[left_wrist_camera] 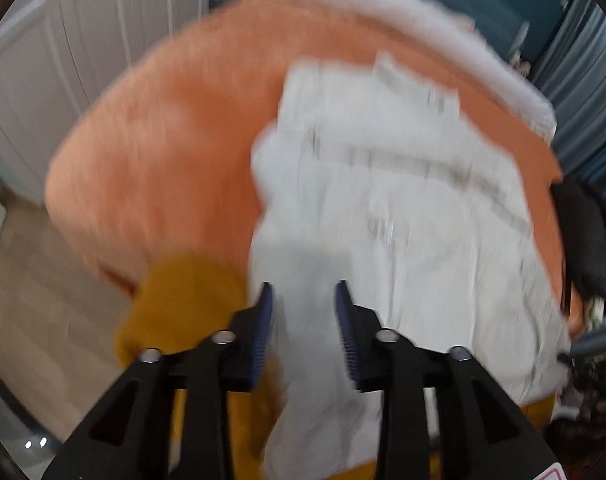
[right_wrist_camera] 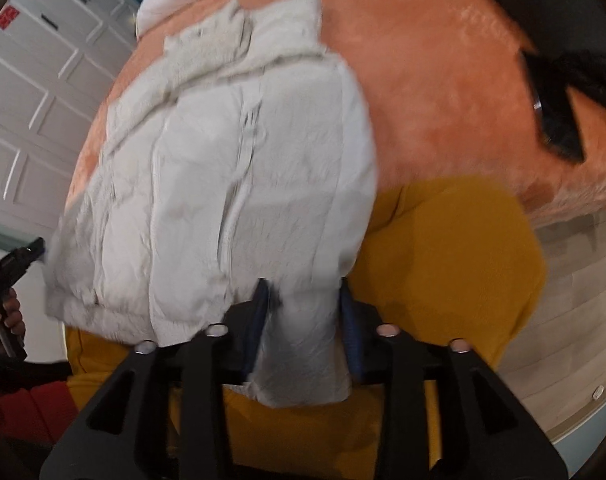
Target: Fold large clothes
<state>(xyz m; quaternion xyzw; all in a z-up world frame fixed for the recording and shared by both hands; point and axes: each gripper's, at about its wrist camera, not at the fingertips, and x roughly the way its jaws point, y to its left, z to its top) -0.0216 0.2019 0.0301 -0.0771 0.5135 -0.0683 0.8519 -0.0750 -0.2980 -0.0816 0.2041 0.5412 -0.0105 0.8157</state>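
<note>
Both grippers grip the near hem of a white puffer jacket (right_wrist_camera: 223,184) lying on the orange bedspread (right_wrist_camera: 443,80).

The left gripper (left_wrist_camera: 305,292) and right gripper (right_wrist_camera: 303,288) each pinch a fold of jacket fabric, fingers half apart; a mustard blanket (right_wrist_camera: 443,248) lies beneath the near edge.

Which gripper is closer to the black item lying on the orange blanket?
Right, probably. The black item lies toward the right gripper's side of the white jacket; the left gripper holds the opposite hem corner.
</note>
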